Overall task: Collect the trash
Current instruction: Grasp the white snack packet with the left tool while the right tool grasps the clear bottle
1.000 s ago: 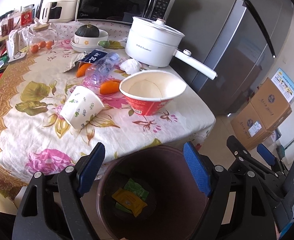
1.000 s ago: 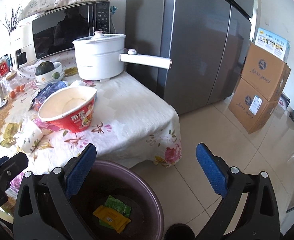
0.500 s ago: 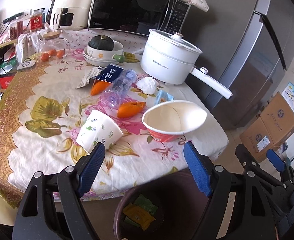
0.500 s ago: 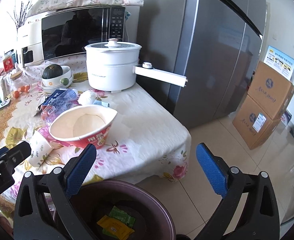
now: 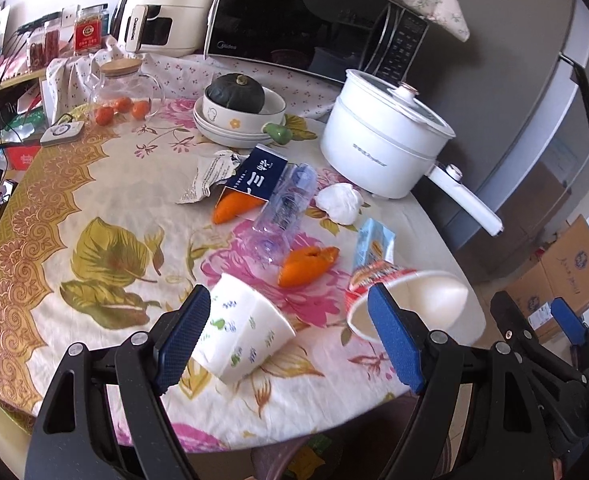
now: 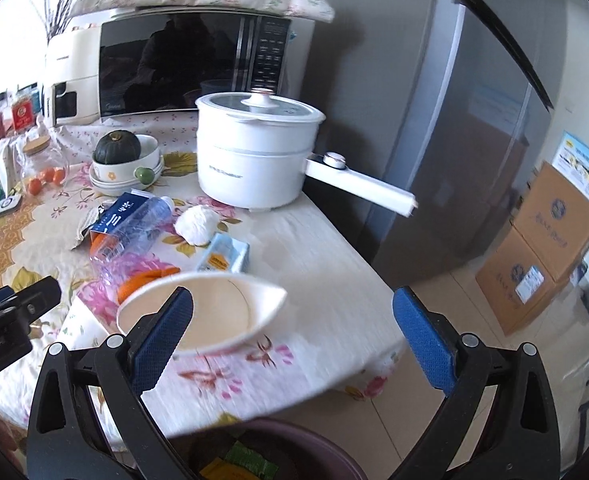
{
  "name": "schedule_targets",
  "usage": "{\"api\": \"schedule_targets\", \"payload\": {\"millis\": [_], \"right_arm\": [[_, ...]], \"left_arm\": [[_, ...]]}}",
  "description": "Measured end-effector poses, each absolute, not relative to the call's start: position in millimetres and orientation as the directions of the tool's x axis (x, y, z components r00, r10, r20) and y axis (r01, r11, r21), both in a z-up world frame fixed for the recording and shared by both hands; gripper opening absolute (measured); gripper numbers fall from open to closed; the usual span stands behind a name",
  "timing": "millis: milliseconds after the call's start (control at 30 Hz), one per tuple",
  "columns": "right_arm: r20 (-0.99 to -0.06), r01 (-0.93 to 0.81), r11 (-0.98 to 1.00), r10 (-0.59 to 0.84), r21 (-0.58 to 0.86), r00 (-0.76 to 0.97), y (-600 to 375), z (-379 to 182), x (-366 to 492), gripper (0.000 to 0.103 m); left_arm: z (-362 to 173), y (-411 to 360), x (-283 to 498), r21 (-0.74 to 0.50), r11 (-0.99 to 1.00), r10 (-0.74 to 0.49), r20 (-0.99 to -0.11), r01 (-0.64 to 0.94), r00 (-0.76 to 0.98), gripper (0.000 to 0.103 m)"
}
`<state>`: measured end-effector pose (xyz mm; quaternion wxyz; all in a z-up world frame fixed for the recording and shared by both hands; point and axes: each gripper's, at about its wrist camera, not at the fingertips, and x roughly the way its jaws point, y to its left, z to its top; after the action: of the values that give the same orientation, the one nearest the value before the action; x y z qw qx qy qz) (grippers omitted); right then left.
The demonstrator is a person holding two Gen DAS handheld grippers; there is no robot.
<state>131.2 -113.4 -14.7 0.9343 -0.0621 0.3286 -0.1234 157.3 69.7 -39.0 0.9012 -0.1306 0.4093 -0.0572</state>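
Broadly, a grey refrigerator [image 6: 474,128] fills the right side of the room, with a desk [image 5: 106,216] under a floral cloth beside it. At the back of the desk stand a black microwave [image 5: 306,20] and a white electric pot [image 5: 378,144] whose long handle points toward the refrigerator. Cardboard boxes [image 6: 542,256] sit stacked on the floor further right.

Below the near desk edge a dark purple bin [image 6: 294,452] shows yellow and green wrappers inside. On the cloth the trash is scattered: a crushed red-and-white noodle bowl [image 5: 406,300] lies on its side close to the near edge, and a paper cup [image 5: 242,340] with a leaf print lies tipped just left of it. Behind these lie a clear plastic bottle [image 5: 286,208], a dark blue carton [image 5: 254,176], a small light blue carton [image 5: 374,244], a crumpled white tissue [image 5: 340,200], a torn wrapper [image 5: 206,180] and two pieces of orange peel [image 5: 306,264].

The left gripper [image 5: 290,344] hovers over the paper cup with its jaws spread wide, holding nothing. The right gripper [image 6: 294,340] hangs over the noodle bowl, jaws likewise wide apart and empty.
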Motion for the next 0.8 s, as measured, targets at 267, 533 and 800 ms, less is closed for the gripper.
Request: {"api": "schedule_targets", "payload": {"millis": [267,533,800], "right_arm": [[-0.599,0.146,0.957,-0.271,-0.250,0.754,-90.1,-9.1,181.5,0.096],[-0.618,0.096,0.958,-0.249,-0.269,0.746,-72.3,-3.0,223.4,0.096],[-0.738,0.010,0.980,-0.155,-0.198,0.657,-50.5,-4.4,281.7,0.096]], "left_arm": [[-46.1,87.9,211.3,-0.278,0.960,-0.199,-0.745,-0.025,0.636,0.079],[-51.5,95.1,269.9,-0.225,0.974,-0.166,-0.774,-0.020,0.610,0.079],[-64.2,122.2,321.2,-0.301,0.952,-0.222,-0.791,-0.048,0.570,0.079]]}}
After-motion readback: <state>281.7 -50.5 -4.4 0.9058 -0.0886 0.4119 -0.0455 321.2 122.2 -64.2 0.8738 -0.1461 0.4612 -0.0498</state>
